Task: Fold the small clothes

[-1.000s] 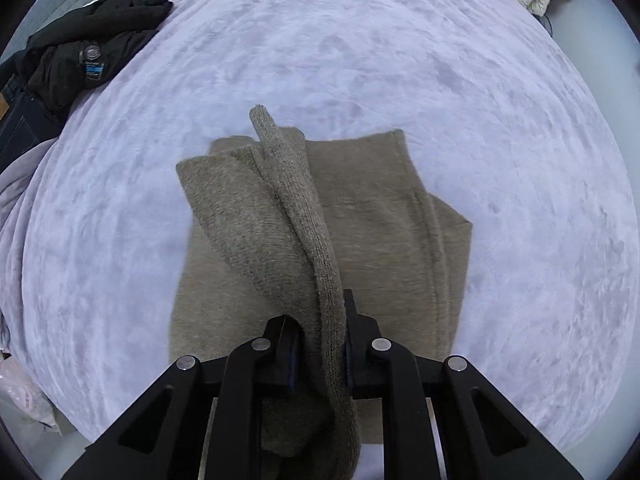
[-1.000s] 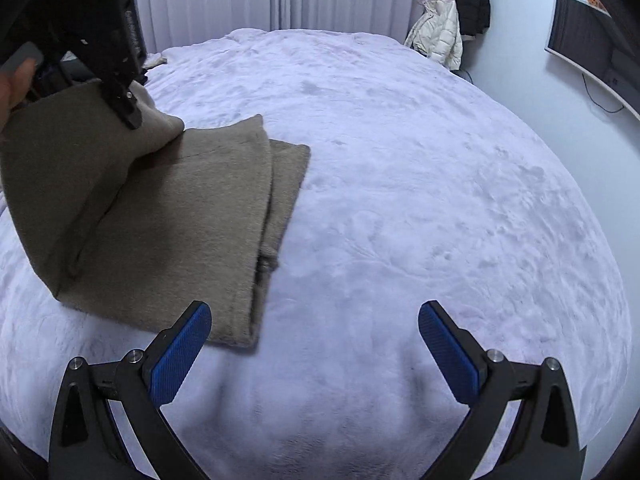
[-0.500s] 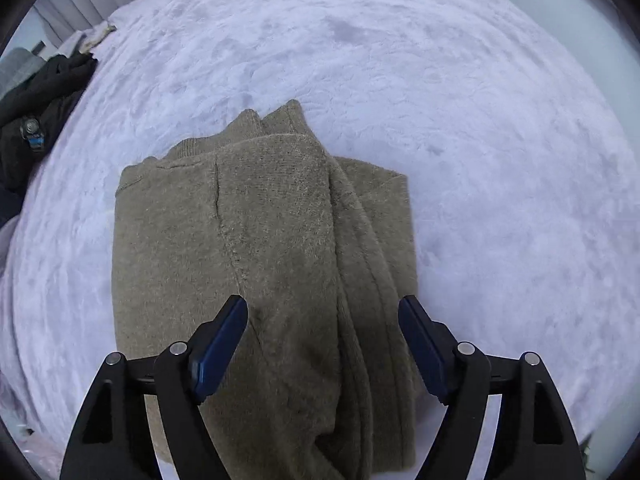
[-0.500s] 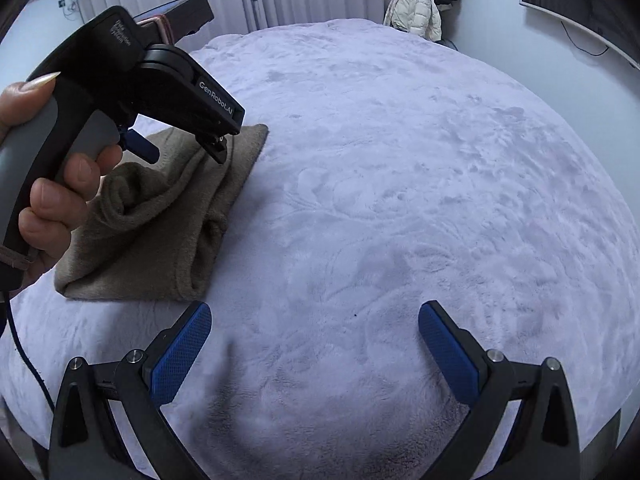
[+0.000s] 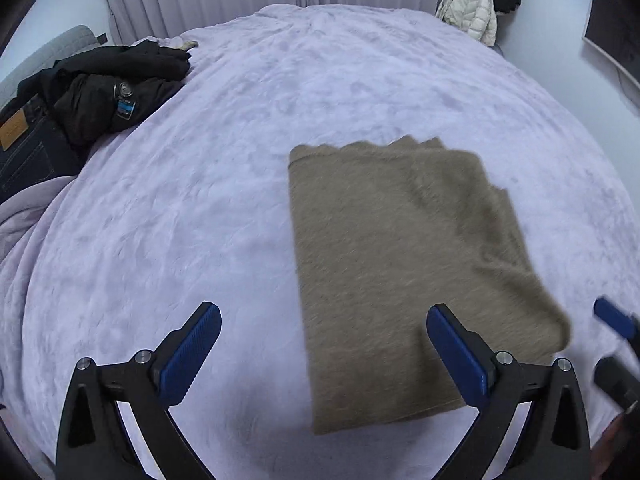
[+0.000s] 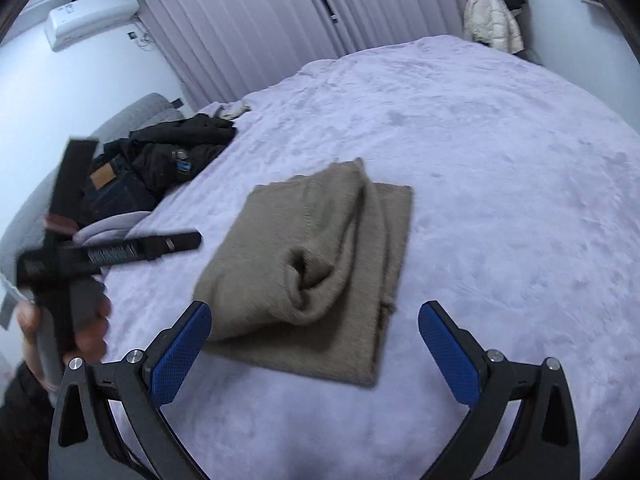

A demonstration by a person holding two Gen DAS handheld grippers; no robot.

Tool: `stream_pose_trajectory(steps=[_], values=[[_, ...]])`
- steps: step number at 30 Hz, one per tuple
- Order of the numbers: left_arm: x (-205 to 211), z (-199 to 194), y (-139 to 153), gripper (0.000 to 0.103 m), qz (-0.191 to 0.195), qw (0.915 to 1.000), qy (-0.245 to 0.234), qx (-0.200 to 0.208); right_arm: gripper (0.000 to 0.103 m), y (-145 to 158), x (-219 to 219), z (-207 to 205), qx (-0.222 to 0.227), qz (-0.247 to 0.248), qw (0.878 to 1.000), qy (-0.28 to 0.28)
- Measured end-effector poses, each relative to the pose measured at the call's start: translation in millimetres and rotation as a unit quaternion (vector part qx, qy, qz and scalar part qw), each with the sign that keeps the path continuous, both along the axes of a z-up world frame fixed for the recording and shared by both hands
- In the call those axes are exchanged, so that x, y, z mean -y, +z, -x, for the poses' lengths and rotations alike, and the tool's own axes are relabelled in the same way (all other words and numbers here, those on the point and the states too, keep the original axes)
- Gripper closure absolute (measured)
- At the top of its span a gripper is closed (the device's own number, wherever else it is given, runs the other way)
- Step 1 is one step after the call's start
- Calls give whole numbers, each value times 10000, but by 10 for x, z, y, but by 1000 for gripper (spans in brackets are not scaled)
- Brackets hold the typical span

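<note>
**Both tools spread wide, folded knit flat on the bed**

Nearest the left wrist camera: left tool, blue pads held far apart, gripping nothing, hovering above the lavender bed. Right-hand pad overlapping the near edge of the olive knit garment in that view; contact not clear. At the far right edge, blurred: part of the other tool.

Nearest the right wrist camera: right tool, likewise spread wide and empty, pads above the blanket, just short of the garment. To the left, blurred: a hand wrapped around the grip of the left tool.

Further in: the garment itself, folded into a rough rectangle, lying flat near the middle of the bed, free of both tools. Seen from the right wrist, a rolled, puckered fold on top near the front edge, a stitched seam running lengthwise, and a lower layer sticking out along the right side. Seen from the left wrist, layered edges stepped along the far and right sides.

Beyond, toward the left edge of the bed: a heap of dark clothes, black jacket over jeans with a tan patch, well apart from the garment.

Farthest: pleated curtains, a wall air conditioner, and a cream puffer jacket hanging beside a black one.
</note>
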State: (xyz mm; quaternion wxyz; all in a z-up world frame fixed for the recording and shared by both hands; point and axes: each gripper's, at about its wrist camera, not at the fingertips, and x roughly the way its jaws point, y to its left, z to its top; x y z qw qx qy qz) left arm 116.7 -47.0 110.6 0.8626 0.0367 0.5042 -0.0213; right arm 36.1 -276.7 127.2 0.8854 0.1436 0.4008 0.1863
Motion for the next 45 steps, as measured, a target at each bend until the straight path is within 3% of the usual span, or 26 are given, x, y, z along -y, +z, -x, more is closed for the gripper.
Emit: stream_pose_trajectory(steps=[2, 8, 11, 13, 14, 16, 17, 22, 25, 27, 29, 32, 35, 39, 42, 45], values=[[-79, 13, -182, 0, -65, 9999, 7, -109, 1, -45, -66, -291, -236, -157, 9995, 168], [-229, 20, -387, 0, 798, 9963, 63, -304, 23, -357, -118, -1074, -1025, -517, 9921, 495], [-143, -9, -573, 0, 789, 9954, -67, -537, 27, -593, -158, -1330, -1446, -560, 9865, 531], [-92, 36, -642, 0, 789, 9952, -84, -564, 35, -734, -208, -1426, -1636, -589, 9829, 604], [-93, 26, -666, 0, 831, 9949, -83, -567, 44, -783, -230, -1452, -1645, -601, 9825, 635], [-106, 26, -639, 0, 904, 9939, -66, -629, 79, -825, -271, -1468, -1647, -448, 9837, 572], [-110, 26, -590, 0, 927, 9936, -63, -648, 84, -812, -264, -1463, -1654, -439, 9838, 537], [97, 119, -133, 0, 1116, 9924, -473, -234, 89, -224, -106, -1222, -899, -724, 9913, 635], [338, 138, -129, 0, 909, 9932, -713, -173, 89, -62, -57, -1112, -676, -521, 9940, 690], [458, 116, -300, 0, 803, 9933, -751, -354, 89, -206, -7, -1147, -811, -245, 9949, 557], [562, 161, -427, 0, 425, 9955, -797, -298, 89, -497, 90, -1241, -1192, -255, 9918, 373], [679, 236, -423, 0, 13, 9952, -966, -147, 87, -841, 227, -1300, -1616, -820, 9831, 246], [605, 208, -419, 0, 216, 9950, -952, -218, 84, -790, 319, -1279, -1546, -1400, 9776, 268], [547, 185, -317, 0, 526, 9943, -874, -321, 89, -642, 129, -1251, -1236, -691, 9891, 406], [563, 217, -124, 0, 854, 9911, -1007, -171, 90, -334, 160, -1140, -826, -740, 9930, 403], [662, 209, -81, 0, 821, 9903, -1121, -84, 90, -168, 303, -1041, -523, -829, 9947, 309]])
